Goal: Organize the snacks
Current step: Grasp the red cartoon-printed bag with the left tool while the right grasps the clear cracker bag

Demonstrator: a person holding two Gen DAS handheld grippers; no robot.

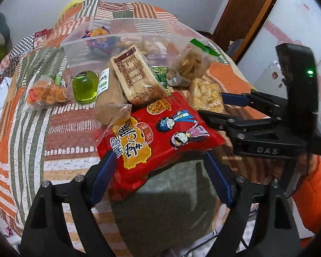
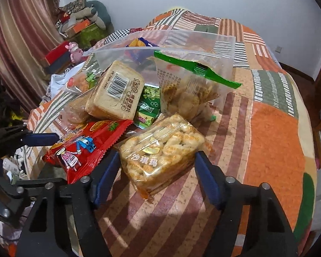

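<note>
Left wrist view shows one red noodle-snack packet (image 1: 158,137) lying on the patchwork quilt (image 1: 32,128), its near edge between the two blue pads of the left gripper (image 1: 160,175), whose jaws are spread wide and touch nothing firmly. Just behind the red packet sits one wrapped toast loaf (image 1: 137,77), tilted over one brown bread pack (image 1: 109,105). Left of these stand one green jelly cup (image 1: 84,87) and one clear pack of orange fried balls (image 1: 47,94). Right of the loaf are one green-topped bag of fried crisps (image 1: 190,64) and one pack of sachima puffed-rice cake (image 1: 205,96). Behind them all, one large clear zip bag (image 1: 117,42) stands open with several snacks inside; their count cannot be told.

Right wrist view shows the right gripper (image 2: 157,171) with jaws apart, the sachima cake (image 2: 162,152) lying between its pads; whether the pads touch the wrapper cannot be told. Two small green packets (image 2: 149,102) lie between the loaf (image 2: 115,92) and the crisps bag (image 2: 186,87). The left gripper's blue finger (image 2: 41,138) reaches in beside the red packet (image 2: 83,147).
</note>
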